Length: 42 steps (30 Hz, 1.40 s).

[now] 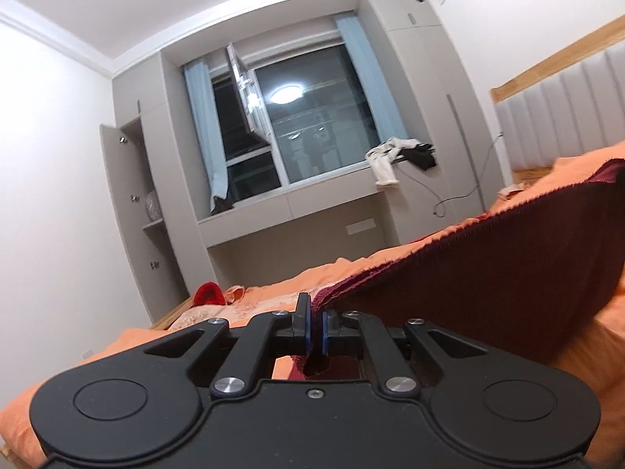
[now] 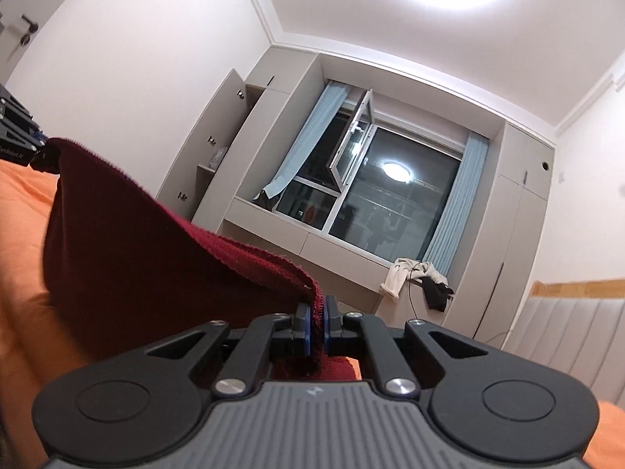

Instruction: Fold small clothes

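Both grippers, left (image 1: 316,326) and right (image 2: 317,322), were clamped on the maroon cloth's (image 1: 488,269) frayed edge, apparently lifted above the orange bedspread (image 1: 269,297)

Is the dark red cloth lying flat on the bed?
No, the cloth hangs lifted above the bed, pinched in the right gripper.
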Tool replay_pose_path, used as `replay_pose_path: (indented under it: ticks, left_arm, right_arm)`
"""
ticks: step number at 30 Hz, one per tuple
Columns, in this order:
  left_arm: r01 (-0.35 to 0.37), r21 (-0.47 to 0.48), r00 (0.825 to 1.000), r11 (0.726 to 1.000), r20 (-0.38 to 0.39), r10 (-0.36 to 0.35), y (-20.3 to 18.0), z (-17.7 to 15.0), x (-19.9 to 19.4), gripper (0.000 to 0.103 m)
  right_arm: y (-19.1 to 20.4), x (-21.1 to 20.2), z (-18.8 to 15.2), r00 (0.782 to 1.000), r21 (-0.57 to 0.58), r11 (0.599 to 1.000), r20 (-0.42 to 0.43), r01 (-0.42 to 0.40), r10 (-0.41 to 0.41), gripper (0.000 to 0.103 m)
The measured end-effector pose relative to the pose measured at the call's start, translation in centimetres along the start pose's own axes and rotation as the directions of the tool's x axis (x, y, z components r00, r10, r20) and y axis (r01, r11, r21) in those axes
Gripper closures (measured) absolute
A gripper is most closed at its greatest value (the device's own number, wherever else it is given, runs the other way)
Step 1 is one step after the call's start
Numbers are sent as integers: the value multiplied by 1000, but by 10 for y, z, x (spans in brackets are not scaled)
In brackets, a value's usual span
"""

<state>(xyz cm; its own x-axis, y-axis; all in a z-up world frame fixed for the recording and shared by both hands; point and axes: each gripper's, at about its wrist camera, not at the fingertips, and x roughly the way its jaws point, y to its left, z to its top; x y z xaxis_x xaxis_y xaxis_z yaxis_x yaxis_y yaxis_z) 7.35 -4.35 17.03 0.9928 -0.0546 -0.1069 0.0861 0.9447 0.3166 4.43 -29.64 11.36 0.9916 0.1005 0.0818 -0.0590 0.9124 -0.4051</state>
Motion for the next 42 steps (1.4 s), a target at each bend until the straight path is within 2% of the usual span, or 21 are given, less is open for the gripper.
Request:
replay_pose_path:
  ticks: [5,8,11,15,19,24,26,27,28,29,30,31,32,34,36,39,40,42]
  left_arm:
    - [-20,-105,999,994,-52,15,13,10,83,97]
    - [-44,-117,996,992,-88,34,16,8,132,97]
    - [-56,-142,986,988,-165,32,19,-1,183,97]
    - [-71,-193,960,979,-279,14,26,-19,251,97]
    - [-88,-228,930,970,-367,-1,29,-41,301,97]
    - [-85,-207,894,975,-448,-17,18,-72,335,96]
    - [-83,-205,878,975,-478,-25,15,-82,343,93]
    - [-86,-207,871,975,-490,-27,16,-87,347,90]
    - [-89,-208,866,974,-500,-27,17,-91,351,86]
    - [-93,-208,861,974,-508,-27,17,-95,353,80]
    - [-102,-208,856,973,-517,-21,18,-96,355,74]
    - [-115,-207,853,972,-521,-10,19,-97,355,57]
    - [-129,-212,853,969,-522,-1,21,-95,356,37]
    - [-147,-237,864,960,-504,7,26,-92,348,20]
    - [-154,-262,877,953,-481,10,31,-88,340,18]
    - [-160,-259,887,953,-461,24,31,-86,333,5]
    - [-165,-247,885,955,-465,33,29,-86,334,3]
    - [-169,-225,870,960,-491,38,25,-92,338,4]
  right_arm:
    - [-5,83,1,999,-37,999,-37,-19,18,97]
    - [-3,128,-3,997,-45,998,-65,-39,36,97]
    - [0,176,-12,991,-34,997,-114,-74,70,97]
    - [4,231,-32,974,12,992,-190,-125,125,96]
    - [12,267,-59,950,38,987,-267,-158,162,96]
    - [21,295,-94,927,75,982,-325,-171,186,96]
    - [21,301,-105,918,99,980,-344,-175,199,86]
    - [22,303,-109,906,99,977,-366,-189,212,83]
    - [23,302,-113,901,96,977,-378,-193,215,75]
    - [22,302,-115,901,102,978,-380,-184,209,57]
    - [19,302,-116,902,112,978,-378,-176,206,47]
    - [16,301,-116,902,124,976,-376,-178,212,29]
    - [13,300,-116,901,132,974,-373,-184,221,18]
    - [6,299,-111,904,136,971,-359,-195,232,11]
    - [6,293,-110,905,118,971,-355,-206,235,7]
    - [13,300,-112,901,54,983,-392,-177,184,1]
    - [15,303,-114,898,37,986,-409,-160,161,1]
    - [7,308,-120,892,44,992,-436,-115,122,1]
